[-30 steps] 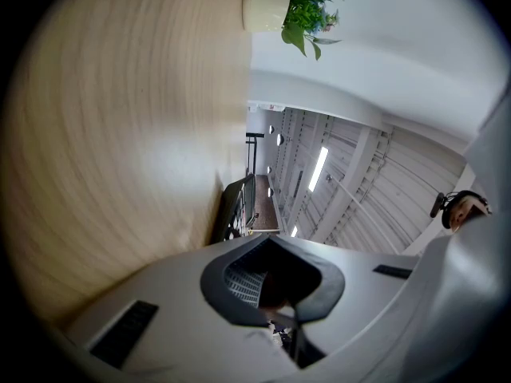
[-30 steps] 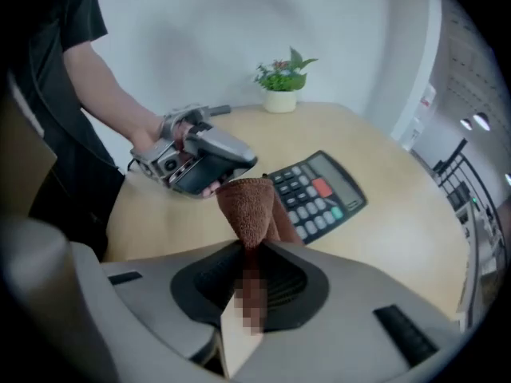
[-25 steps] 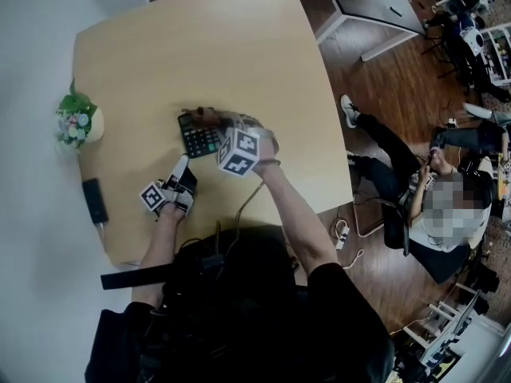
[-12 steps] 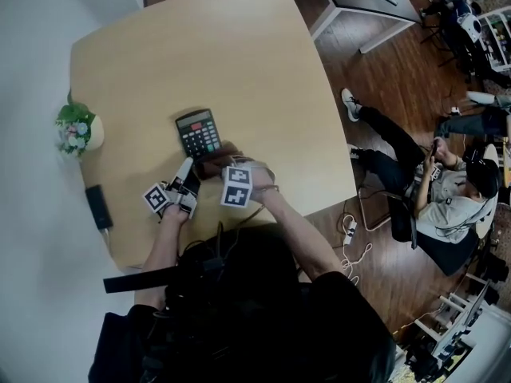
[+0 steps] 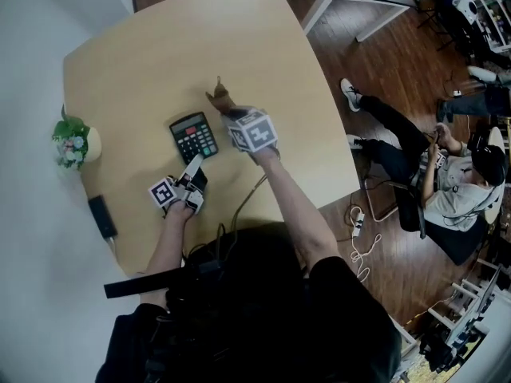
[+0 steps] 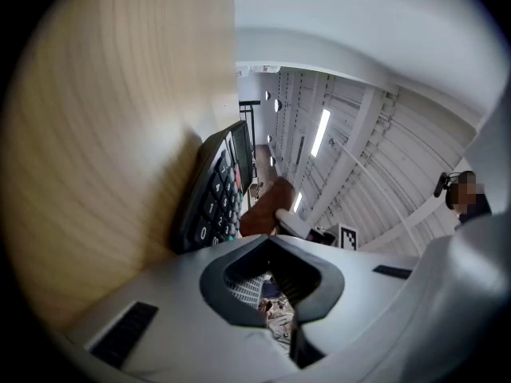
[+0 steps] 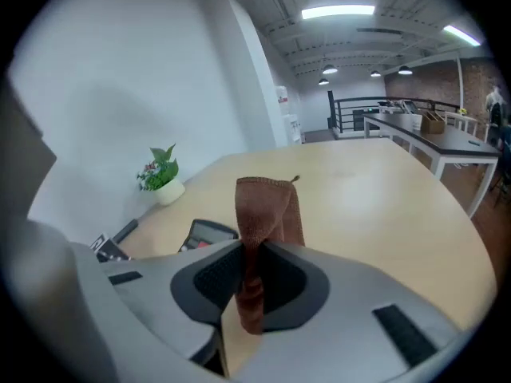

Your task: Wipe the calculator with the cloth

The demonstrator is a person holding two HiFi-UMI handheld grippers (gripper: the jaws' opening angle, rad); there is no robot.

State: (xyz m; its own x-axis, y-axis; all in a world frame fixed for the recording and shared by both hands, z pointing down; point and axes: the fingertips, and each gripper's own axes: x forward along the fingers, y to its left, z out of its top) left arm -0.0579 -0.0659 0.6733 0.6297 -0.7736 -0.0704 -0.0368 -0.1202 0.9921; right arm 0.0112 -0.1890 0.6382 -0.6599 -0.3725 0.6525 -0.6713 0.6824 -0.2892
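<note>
A black calculator [image 5: 194,136] lies flat on the pale wooden table [image 5: 160,54]. My left gripper [image 5: 193,166] is shut and empty, lying low on the table with its tips at the calculator's near edge. In the left gripper view the calculator [image 6: 215,194] stands just beyond the shut left gripper [image 6: 275,290]. My right gripper [image 5: 227,112] is shut on a brown cloth [image 5: 219,98], held just past the calculator's far right corner. In the right gripper view the cloth [image 7: 267,206] sticks up from the right gripper [image 7: 254,270], with the calculator [image 7: 209,234] below left.
A small potted plant [image 5: 76,142] stands at the table's left edge, a black flat device [image 5: 102,216] nearer me. A person sits on a chair [image 5: 455,182] right of the table, with cables [image 5: 359,230] on the wooden floor.
The right gripper with the cloth swept from the calculator's far end to its near end, then swung out past its far right corner. The left gripper shifted slightly at the near edge.
</note>
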